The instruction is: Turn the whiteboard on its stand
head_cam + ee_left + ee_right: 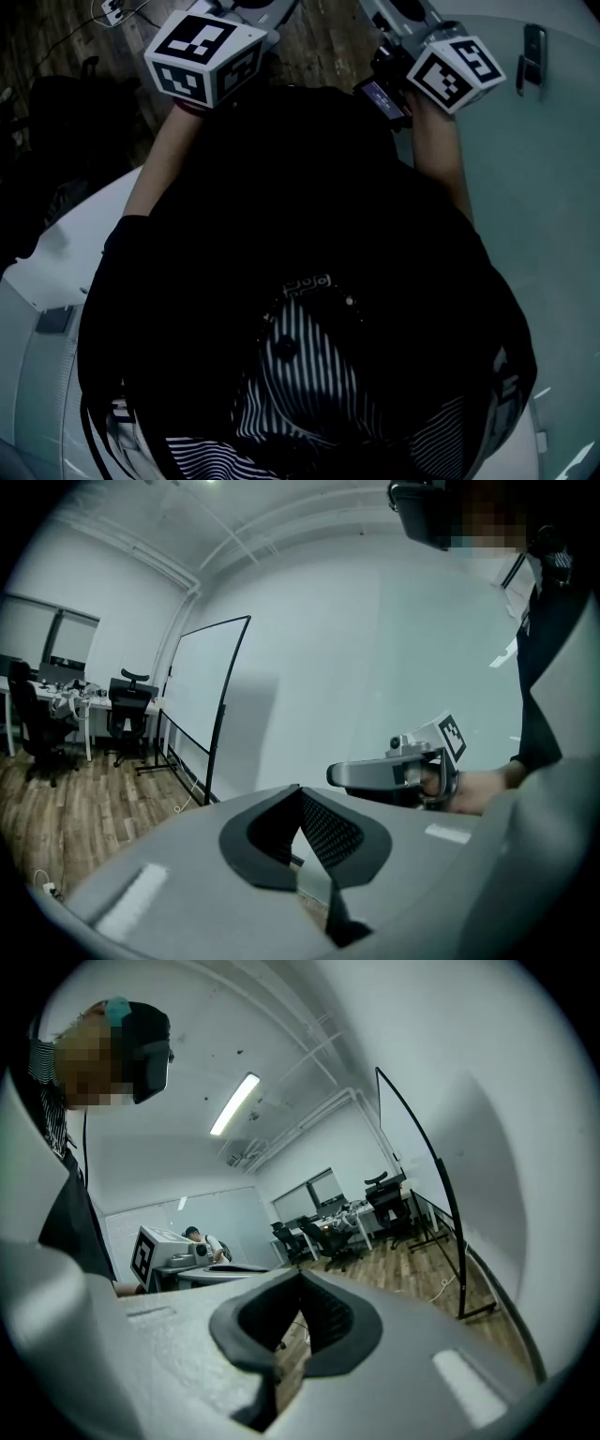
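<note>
Ahead by wall, whiteboard [202, 700]: upright on its stand, long axis vertical.
Left tongs [300, 794]: together, empty; whiteboard lies ahead-left, well apart.
Right tongs [300, 1279]: together, empty; whiteboard's frame edge off to its right.
Nearer hand: can't tell; prob. both must close in w/ the frame before any turn.

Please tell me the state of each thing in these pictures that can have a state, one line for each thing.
whiteboard: upright, away from both tools, not touched.
left tool: jaws together, nothing between them.
right tool: jaws together, nothing between them.
ceiling light: on.
office chair: nobody sitting in it.
</note>
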Available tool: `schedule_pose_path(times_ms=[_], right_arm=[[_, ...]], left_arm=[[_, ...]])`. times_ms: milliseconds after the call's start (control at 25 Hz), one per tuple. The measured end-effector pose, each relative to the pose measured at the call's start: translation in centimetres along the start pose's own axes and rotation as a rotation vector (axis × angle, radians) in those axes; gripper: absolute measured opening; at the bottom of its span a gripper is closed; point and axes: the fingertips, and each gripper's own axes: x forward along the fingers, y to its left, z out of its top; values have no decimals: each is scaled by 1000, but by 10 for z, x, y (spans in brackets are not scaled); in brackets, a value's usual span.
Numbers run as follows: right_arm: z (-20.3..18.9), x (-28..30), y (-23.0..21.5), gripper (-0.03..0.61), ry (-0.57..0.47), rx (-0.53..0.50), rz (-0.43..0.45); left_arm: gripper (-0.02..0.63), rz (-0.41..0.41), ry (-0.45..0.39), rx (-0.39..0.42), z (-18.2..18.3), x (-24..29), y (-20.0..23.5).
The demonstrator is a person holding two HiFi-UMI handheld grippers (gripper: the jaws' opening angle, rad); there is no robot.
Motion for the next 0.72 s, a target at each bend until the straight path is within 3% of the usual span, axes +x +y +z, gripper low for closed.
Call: schedule_pose_path(times_ms=[240,520,720], right_arm=[[2,-3,3,0,-13,-6,-45],[-137,92,11,0,-38,-8,-88],[-161,135,-28,0,-39,1,-99]], left_arm=[[-2,-32,-5,9,5,3,-5],[-2,-79,-15,23,-128,-40,85],[-3,-87,9,54,-154,-12,134]])
